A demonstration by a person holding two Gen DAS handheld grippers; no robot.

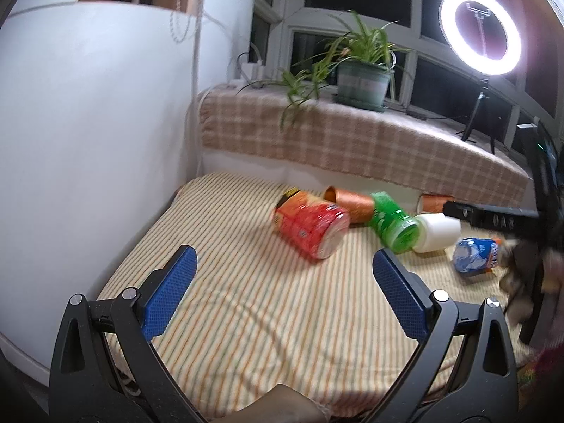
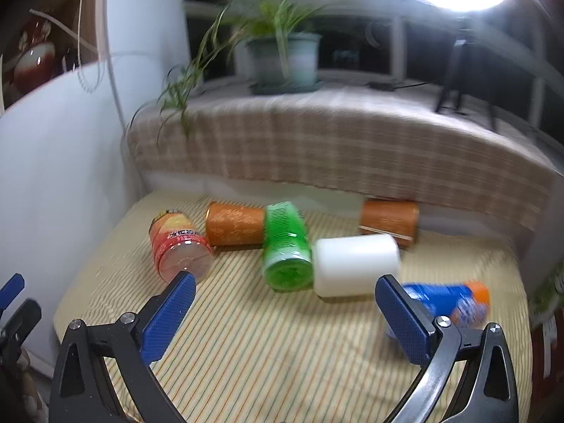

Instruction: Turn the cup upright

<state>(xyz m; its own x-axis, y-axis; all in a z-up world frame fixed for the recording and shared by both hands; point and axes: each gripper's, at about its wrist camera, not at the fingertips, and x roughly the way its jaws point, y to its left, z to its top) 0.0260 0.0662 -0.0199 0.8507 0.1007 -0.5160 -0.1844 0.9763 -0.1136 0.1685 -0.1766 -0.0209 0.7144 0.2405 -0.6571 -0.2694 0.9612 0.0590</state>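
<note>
Both claws (spread wide) above toppled cups (image 2: 356, 264)

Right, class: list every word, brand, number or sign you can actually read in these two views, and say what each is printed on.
None can be read with certainty.
red cup: dark band of print, too blurred to read.
blue cup: white lettering, too blurred to read.
green cup: pattern only, no legible text.
orange cup: pale ornament, no legible words.
white cup: blank.
</note>
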